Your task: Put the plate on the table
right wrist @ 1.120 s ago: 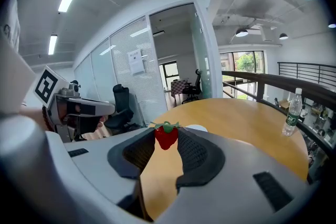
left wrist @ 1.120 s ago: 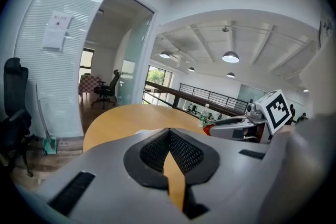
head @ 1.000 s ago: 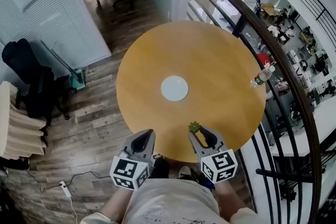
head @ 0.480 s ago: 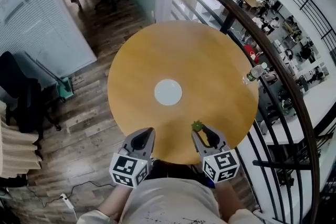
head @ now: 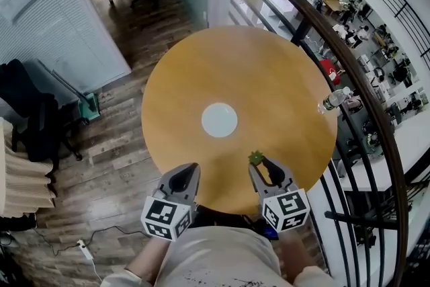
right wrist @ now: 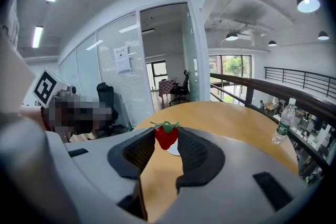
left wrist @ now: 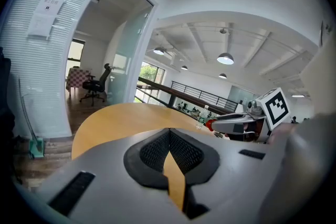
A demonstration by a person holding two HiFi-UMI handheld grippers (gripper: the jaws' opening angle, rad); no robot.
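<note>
Standing bottle (right wrist: 282, 123) at table (right wrist: 231, 118) rim, beside railing (right wrist: 273, 88).

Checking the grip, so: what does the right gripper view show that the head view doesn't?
Right gripper view only: the red body of the strawberry, pinched between the pads of the right gripper. Head view only: the whole white plate at the middle of the round table. Both: the strawberry's green top, the tabletop, and the water bottle near its right edge.
</note>
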